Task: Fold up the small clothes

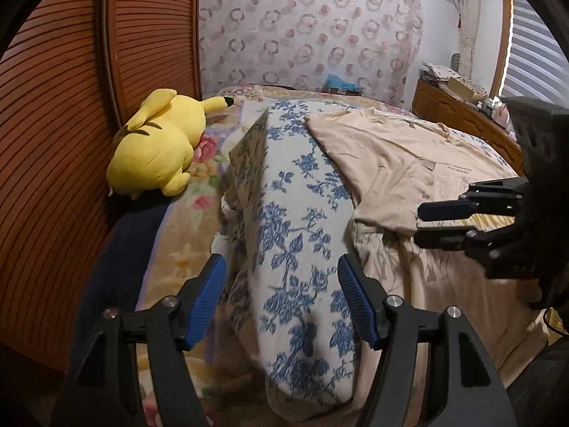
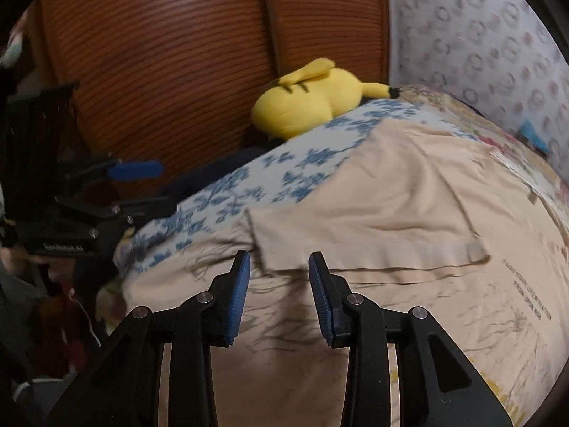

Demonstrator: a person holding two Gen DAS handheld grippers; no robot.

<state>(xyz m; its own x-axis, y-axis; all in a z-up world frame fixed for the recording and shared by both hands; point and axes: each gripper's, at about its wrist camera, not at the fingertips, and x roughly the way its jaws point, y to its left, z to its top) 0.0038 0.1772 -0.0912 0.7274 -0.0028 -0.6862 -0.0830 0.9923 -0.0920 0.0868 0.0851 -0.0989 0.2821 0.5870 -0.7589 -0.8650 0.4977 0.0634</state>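
A beige T-shirt [image 1: 387, 153] lies flat on the bed, over a blue-flowered cloth [image 1: 295, 235]. It also shows in the right wrist view [image 2: 398, 199], with its sleeve edge just beyond my right fingertips. My left gripper [image 1: 281, 267] is open and empty above the blue-flowered cloth, left of the shirt. My right gripper [image 2: 279, 261] is open and empty, close to the shirt's near sleeve. The right gripper also shows in the left wrist view [image 1: 419, 222], by the sleeve hem. The left gripper shows in the right wrist view [image 2: 167, 186] at the far left.
A yellow plush toy [image 1: 160, 146] lies at the bed's left by the slatted wooden doors [image 1: 64, 114]. A patterned curtain [image 1: 306, 28] hangs behind the bed. A wooden dresser [image 1: 458, 106] with clutter stands at the right. A dark blue cloth [image 1: 117, 249] hangs at the bed's left edge.
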